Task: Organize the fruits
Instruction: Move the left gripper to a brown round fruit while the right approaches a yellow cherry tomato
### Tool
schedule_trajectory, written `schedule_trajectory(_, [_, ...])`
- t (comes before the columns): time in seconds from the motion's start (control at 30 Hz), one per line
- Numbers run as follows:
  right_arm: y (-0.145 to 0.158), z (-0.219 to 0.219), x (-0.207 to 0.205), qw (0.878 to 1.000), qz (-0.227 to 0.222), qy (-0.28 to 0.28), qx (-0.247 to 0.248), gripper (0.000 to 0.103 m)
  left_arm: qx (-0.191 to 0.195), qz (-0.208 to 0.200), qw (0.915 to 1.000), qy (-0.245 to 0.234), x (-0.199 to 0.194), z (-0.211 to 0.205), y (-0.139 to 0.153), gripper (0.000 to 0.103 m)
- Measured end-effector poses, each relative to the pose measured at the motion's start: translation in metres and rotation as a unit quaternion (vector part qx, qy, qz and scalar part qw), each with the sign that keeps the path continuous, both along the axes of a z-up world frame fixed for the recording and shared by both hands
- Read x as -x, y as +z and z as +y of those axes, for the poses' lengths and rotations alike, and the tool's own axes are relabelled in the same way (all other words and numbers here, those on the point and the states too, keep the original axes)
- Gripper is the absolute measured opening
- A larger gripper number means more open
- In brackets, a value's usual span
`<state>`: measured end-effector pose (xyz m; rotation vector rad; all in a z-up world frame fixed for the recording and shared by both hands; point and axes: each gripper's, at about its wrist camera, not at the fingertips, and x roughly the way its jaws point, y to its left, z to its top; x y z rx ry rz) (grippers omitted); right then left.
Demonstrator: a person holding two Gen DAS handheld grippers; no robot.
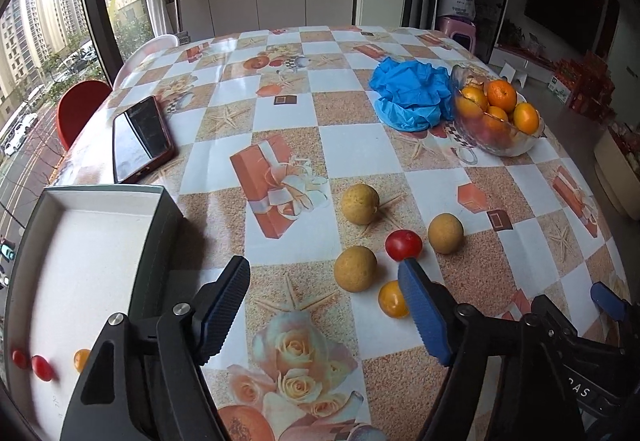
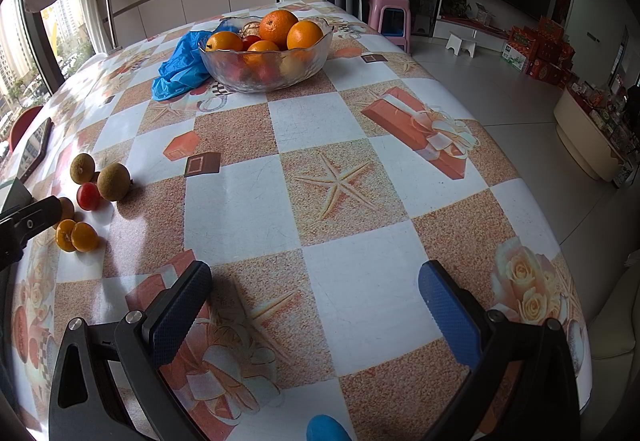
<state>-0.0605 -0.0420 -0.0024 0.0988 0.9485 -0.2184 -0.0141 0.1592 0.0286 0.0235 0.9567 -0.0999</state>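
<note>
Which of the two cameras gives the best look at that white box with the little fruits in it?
The left wrist view: the white box lies open at lower left, with small red and orange fruits inside. The right wrist view catches only a corner of it at the left edge.

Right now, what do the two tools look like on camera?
The left tool and the right tool look alike: black plastic arms with triangular cut-outs and silver screw heads, ending in flat fingers with blue textured pads. In the left wrist view, white lettering shows on the right tool's black body. No cables or sleeves are visible.
</note>
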Motion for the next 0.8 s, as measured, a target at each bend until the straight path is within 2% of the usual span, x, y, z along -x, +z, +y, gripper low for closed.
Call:
schedule_trajectory(0.1, [0.0,0.0,0.0,1.0,0.0,0.0,0.0,0.103,0.008,0.005,1.0,0.001,-0.005,-0.002,-0.005,0.077])
schedule_trajectory(0.17, [0.0,0.0,0.0,1.0,0.0,0.0,0.0,0.103,0.015,0.008,0.9999,-0.001,-0.008,-0.003,-0.005,0.068])
schedule_trajectory(0.4, [0.0,0.0,-0.001,1.0,0.002,0.004,0.001,0.103,0.039,0.015,0.9991,-0.002,-0.008,0.0,-0.007,0.068])
schedule_trajectory(0.67, [0.001,0.0,-0.002,1.0,0.007,0.017,-0.001,0.103,0.049,0.01,0.9984,0.028,-0.008,0.026,-0.007,0.068])
schedule_trajectory(0.8, [0.0,0.0,-0.002,1.0,0.007,0.018,-0.001,0.103,0.046,0.026,0.9986,0.01,-0.012,0.021,-0.014,0.068])
